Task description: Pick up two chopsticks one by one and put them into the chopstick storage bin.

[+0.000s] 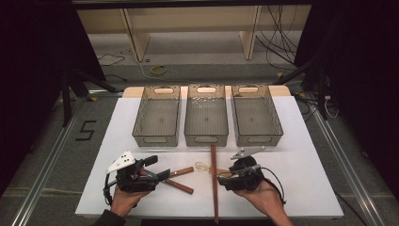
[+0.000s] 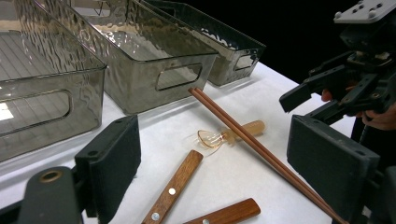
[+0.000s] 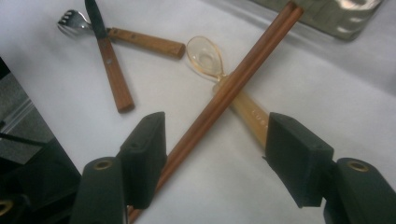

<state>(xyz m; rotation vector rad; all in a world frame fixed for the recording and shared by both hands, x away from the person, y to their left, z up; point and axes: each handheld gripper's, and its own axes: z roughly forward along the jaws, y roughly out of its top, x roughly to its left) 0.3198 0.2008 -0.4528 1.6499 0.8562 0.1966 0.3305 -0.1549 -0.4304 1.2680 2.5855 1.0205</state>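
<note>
1. While the person's two hands rest at the near edge of the white-covered counter, the right hand-held gripper stands released, its jaws straddling the long pair of brown wooden chopsticks and the clear amber plastic spoon that lies under them, pressing on neither.
2. The left hand-held gripper is also released, jaws wide, aimed at the wooden-handled knife and wooden-handled fork lying crossed on the counter.
3. Risk: because the chopsticks cross over the spoon's handle, clenching here could pinch both together, or roll one chopstick free and leave the pair split.
4. Risk: the two grippers work close together, so a reach could knock one into the other.
5. Beyond stand three smoky clear plastic bins, side by side.
6. A black "5" is marked on the floor at the left; no brand can be read.
</note>
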